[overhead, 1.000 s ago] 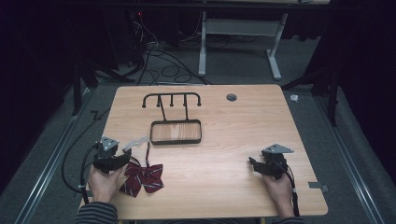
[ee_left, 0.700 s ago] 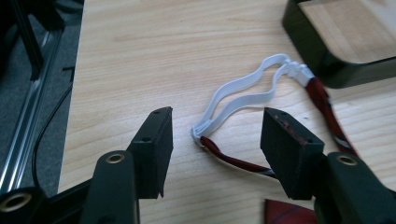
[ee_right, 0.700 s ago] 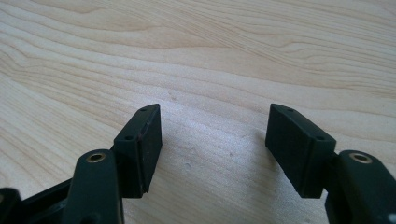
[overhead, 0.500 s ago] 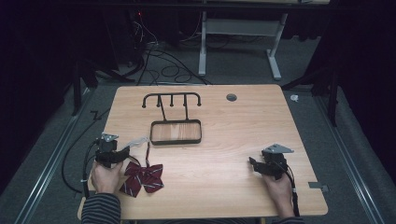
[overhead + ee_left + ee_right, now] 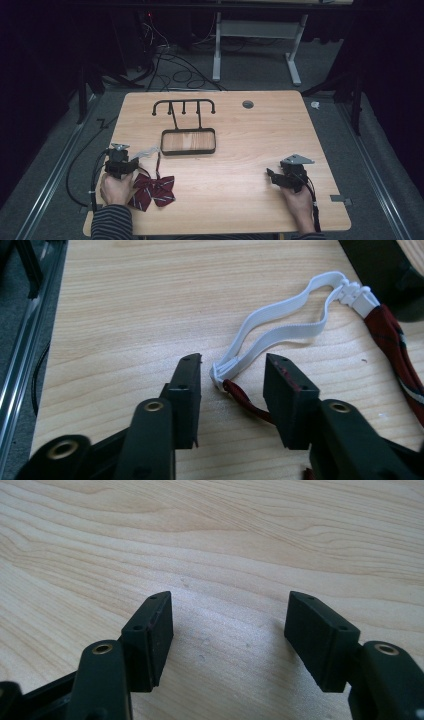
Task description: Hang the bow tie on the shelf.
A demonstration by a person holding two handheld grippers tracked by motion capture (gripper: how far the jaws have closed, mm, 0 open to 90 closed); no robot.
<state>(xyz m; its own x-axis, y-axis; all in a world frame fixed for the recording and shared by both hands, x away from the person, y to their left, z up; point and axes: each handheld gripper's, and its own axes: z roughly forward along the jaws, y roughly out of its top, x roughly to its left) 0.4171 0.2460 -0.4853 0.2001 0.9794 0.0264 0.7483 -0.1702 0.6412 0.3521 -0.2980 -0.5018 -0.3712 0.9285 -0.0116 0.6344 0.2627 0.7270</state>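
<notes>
**Thin strap between half-closed jaws: the pick could slip**

At the near left corner of the pale wooden desk (image 5: 260, 150), the left tool (image 5: 232, 375) has just been closing its jaws; they straddle the joint where the white elastic strap (image 5: 280, 330) meets a dark red cord, but the pads do not press on it yet, so nothing is gripped. The strap belongs to the dark red striped fabric bow tie (image 5: 152, 190), which lies flat just beside that hand.

The risks, as I judge them: the strap is narrow and limp, lying on the wood, so the pads may close above it or catch a single layer and let it slide out on lifting. Being elastic, it may also stretch and then snap the bow loose.

The right tool (image 5: 230, 625) rests released over bare wood, well apart. A black wire rack with hooks and a wooden base (image 5: 189, 140) stands towards the far side. The room beyond is dark, with grey carpet, loose cables and a white frame leg.
</notes>
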